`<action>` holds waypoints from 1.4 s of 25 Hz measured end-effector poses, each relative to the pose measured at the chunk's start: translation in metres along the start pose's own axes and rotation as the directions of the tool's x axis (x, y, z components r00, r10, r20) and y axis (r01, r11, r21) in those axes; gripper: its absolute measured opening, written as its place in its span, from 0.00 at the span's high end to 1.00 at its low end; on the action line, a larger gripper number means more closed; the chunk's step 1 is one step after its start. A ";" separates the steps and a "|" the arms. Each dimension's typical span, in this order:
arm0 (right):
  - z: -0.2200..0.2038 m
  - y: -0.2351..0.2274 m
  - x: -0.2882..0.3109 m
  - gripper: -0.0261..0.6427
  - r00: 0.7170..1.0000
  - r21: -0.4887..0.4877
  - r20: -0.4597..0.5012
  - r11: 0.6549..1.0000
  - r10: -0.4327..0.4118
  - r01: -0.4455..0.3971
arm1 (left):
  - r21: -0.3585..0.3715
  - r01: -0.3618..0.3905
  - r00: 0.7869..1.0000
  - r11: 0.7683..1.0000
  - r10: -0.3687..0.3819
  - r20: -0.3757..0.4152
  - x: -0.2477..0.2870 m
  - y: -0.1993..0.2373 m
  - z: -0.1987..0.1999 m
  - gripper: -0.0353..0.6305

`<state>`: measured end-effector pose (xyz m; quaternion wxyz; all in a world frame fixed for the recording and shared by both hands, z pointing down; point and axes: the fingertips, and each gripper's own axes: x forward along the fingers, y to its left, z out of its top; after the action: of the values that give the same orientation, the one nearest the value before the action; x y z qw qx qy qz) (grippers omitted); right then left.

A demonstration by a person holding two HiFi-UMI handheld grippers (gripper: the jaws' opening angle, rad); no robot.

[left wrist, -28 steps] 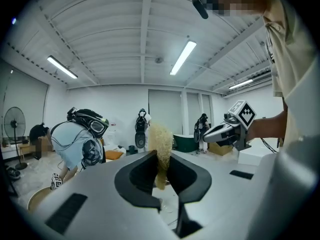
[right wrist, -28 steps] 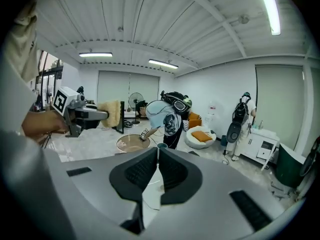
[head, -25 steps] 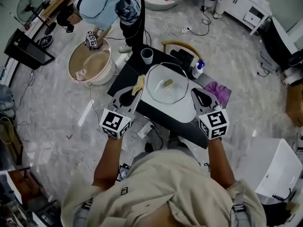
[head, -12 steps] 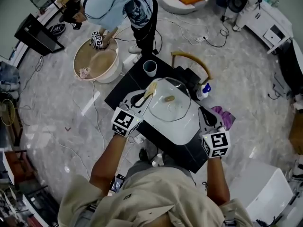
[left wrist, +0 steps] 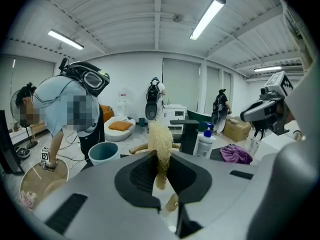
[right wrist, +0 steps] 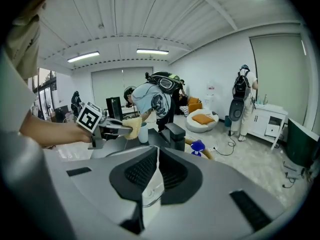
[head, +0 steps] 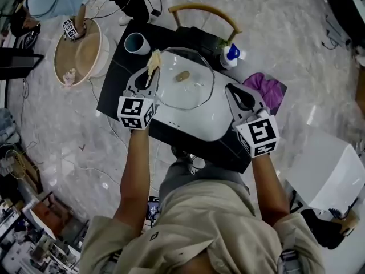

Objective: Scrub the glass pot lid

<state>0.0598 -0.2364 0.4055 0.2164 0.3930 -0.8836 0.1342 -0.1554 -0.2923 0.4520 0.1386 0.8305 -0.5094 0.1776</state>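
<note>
The glass pot lid (head: pixel 191 93) lies in a white basin (head: pixel 199 124) on a black table, its tan knob (head: pixel 182 75) facing up. My left gripper (head: pixel 149 68) is shut on a pale loofah scrubber (head: pixel 153 58) at the lid's far-left rim. In the left gripper view the loofah (left wrist: pixel 160 141) sticks up between the shut jaws of the left gripper (left wrist: pixel 159 159). My right gripper (head: pixel 230 89) is by the lid's right rim. Its jaws are together in the right gripper view (right wrist: pixel 156 159), where the loofah (right wrist: pixel 131 127) shows ahead. Whether they pinch the rim is hidden.
A light blue cup (head: pixel 137 43) and a blue-capped soap bottle (head: pixel 230 54) stand at the table's far side, with a purple cloth (head: pixel 265 90) at the right. A wooden chair back (head: pixel 202 9) is beyond. A person bends over a tub (head: pixel 80 53) at the left.
The head view has swung and tilted. My left gripper carried the loofah from the lid's left side up to its far-left rim. The right gripper stayed by the right rim.
</note>
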 end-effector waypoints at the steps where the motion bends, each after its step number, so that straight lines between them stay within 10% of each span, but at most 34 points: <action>1: -0.005 -0.003 0.003 0.92 1.000 0.006 -0.005 1.000 -0.002 0.002 | -0.004 -0.006 1.000 1.000 0.006 -0.012 0.009 0.002 -0.008 0.88; 25: -0.066 -0.033 0.012 0.92 0.995 0.091 -0.088 0.995 -0.038 0.046 | 0.029 0.000 0.965 1.000 0.007 -0.261 0.112 -0.018 -0.121 0.88; 35: -0.082 -0.037 0.000 0.92 0.993 0.127 -0.105 0.989 -0.056 0.069 | 0.077 0.271 0.913 0.959 -0.231 -0.338 0.131 -0.157 -0.148 0.88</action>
<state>0.1105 -0.2270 0.4789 0.2387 0.4266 -0.8480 0.2047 0.0168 -0.2659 0.6346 0.1912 0.8552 -0.3566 0.3238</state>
